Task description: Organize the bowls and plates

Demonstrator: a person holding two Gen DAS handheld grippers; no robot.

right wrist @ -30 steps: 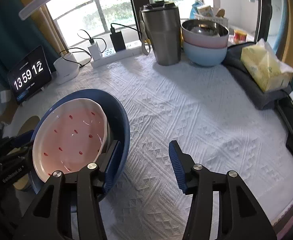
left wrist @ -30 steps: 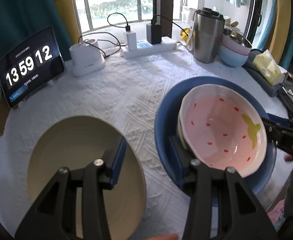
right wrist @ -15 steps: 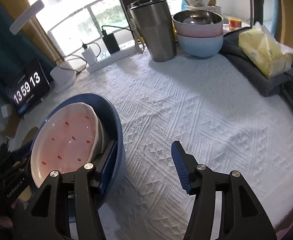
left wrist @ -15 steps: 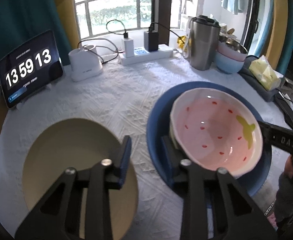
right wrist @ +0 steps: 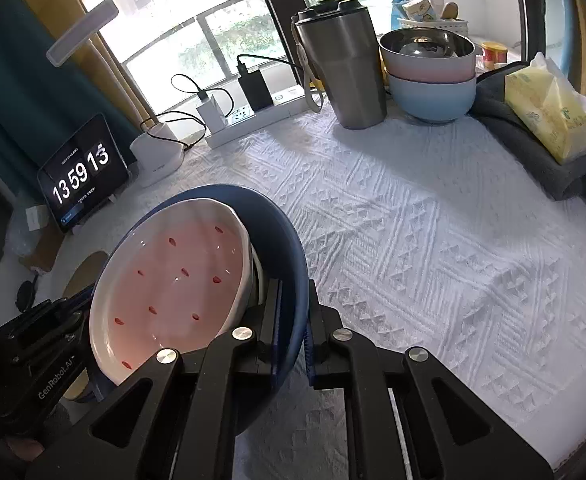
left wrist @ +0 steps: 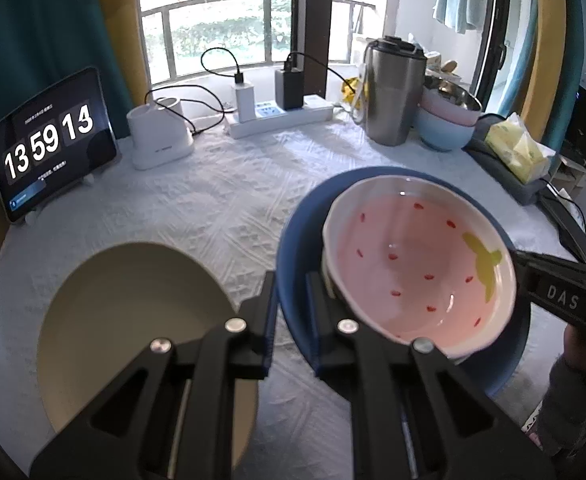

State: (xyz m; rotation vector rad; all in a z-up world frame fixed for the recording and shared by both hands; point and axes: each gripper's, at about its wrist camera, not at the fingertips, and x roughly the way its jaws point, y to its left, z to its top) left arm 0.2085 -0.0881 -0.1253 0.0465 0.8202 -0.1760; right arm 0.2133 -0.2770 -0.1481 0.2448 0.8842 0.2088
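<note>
The left tongs are clamped narrow on the near-left rim of the blue plate, one finger outside the rim and one inside. The right tongs pinch the same plate's opposite rim, so the plate is gripped from both sides. Inside it sits the pink strawberry bowl, tilted, with a white dish edge just under it. Beside the plate, on the white textured tabletop, lies a beige plate. Farther back stand a steel tumbler, stacked bowls and a tablet clock.
</note>
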